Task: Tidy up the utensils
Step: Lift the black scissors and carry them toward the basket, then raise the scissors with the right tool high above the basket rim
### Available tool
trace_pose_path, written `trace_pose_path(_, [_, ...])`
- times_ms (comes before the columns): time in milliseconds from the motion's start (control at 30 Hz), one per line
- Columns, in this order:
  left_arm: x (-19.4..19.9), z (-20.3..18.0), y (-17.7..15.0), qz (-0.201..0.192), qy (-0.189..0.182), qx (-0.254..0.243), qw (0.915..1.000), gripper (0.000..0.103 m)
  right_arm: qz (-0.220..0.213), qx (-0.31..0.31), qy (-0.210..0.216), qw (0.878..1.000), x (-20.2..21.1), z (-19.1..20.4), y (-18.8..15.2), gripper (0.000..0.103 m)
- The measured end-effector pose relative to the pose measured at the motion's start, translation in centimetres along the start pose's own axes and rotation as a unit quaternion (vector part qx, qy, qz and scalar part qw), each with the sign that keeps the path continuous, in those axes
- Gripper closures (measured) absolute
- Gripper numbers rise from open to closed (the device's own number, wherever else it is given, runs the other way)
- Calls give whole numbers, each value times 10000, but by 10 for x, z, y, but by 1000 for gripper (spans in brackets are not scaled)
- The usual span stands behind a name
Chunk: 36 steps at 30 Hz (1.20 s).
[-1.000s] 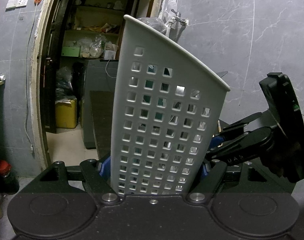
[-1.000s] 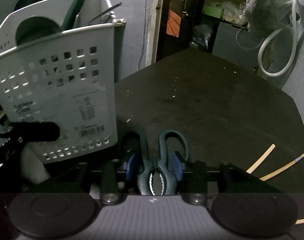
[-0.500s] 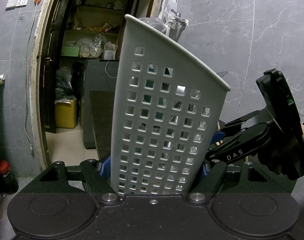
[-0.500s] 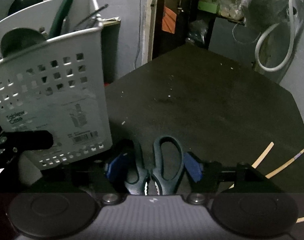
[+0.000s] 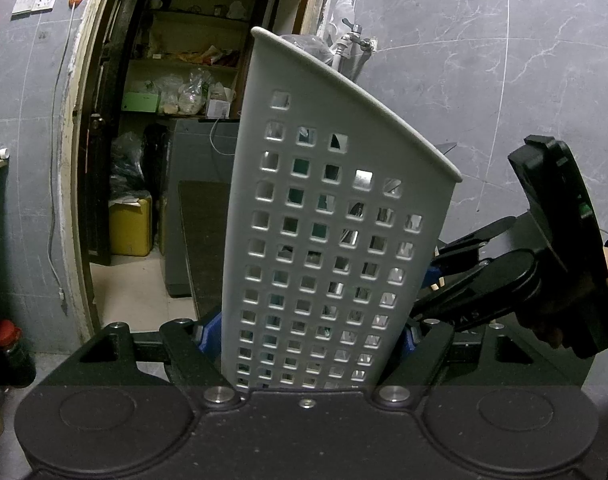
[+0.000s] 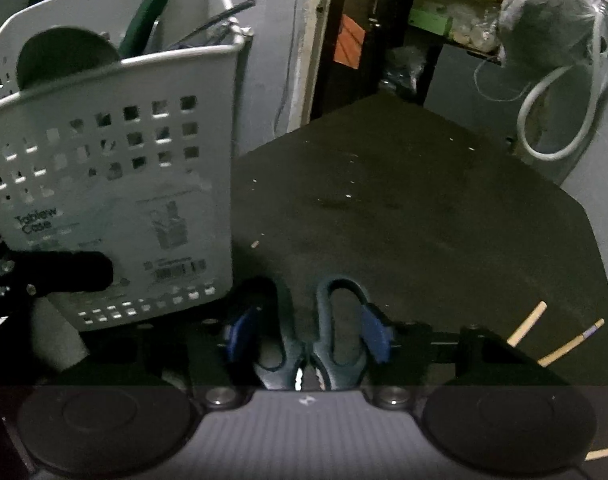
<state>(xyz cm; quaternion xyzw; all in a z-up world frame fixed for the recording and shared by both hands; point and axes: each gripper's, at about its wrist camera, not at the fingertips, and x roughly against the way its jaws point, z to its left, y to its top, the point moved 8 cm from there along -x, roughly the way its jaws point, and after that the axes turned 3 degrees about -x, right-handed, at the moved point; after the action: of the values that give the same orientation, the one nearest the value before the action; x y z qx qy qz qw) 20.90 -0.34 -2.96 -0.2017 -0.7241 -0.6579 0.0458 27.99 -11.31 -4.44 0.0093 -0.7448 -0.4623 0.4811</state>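
Observation:
My left gripper (image 5: 308,336) is shut on the white perforated utensil caddy (image 5: 336,240), blue pads on both of its sides. The caddy (image 6: 112,184) stands at the left of the dark table (image 6: 424,220) and holds a dark ladle (image 6: 64,60), a green-handled utensil (image 6: 148,16) and thin metal pieces. My right gripper (image 6: 306,332) has dark teal scissors (image 6: 312,336) between its jaws, handle loops pointing away. The jaws are closing, and the blue pads (image 6: 374,332) lie against the loops' outer sides. The right gripper (image 5: 444,270) also shows beside the caddy in the left wrist view.
Two pale wooden sticks (image 6: 528,322) lie on the table at the right, and another pokes in at the lower right edge. A hose loop (image 6: 544,120) and a bagged bundle hang beyond the far edge. An open doorway (image 5: 164,160) with shelves lies behind.
The right jaws spread away from the scissors' handles half a second ago and have since come back in against them. The left gripper and the caddy have stayed put.

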Motion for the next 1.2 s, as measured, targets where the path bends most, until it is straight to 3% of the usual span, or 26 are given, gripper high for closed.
trace_pose_path(100, [-1, -1, 0, 3, 4, 6, 10000, 24, 97, -118, 225, 9996, -2, 0, 2, 54])
trace_pose_path(267, [-2, -1, 0, 4, 13, 10, 10000, 24, 240, -560, 808, 9949, -9, -16, 6, 51])
trace_pose_path(300, [-2, -1, 0, 4, 14, 11, 10000, 24, 246, -592, 797, 9948, -10, -19, 7, 52])
trace_pose_path(367, [-2, -1, 0, 2, 16, 13, 10000, 24, 234, -445, 644, 9967, -12, -19, 9, 66])
trace_pose_path(667, [-2, -1, 0, 1, 13, 19, 10000, 24, 147, -538, 459, 9974, -10, -15, 9, 70])
trace_pose_path(933, [-2, -1, 0, 2, 14, 22, 10000, 24, -462, -833, 269, 9951, 23, -24, 10, 70])
trace_pose_path(1200, [-3, 0, 0, 8, 24, 18, 10000, 24, -1689, -1164, 23, 9787, 80, -35, 1, 70])
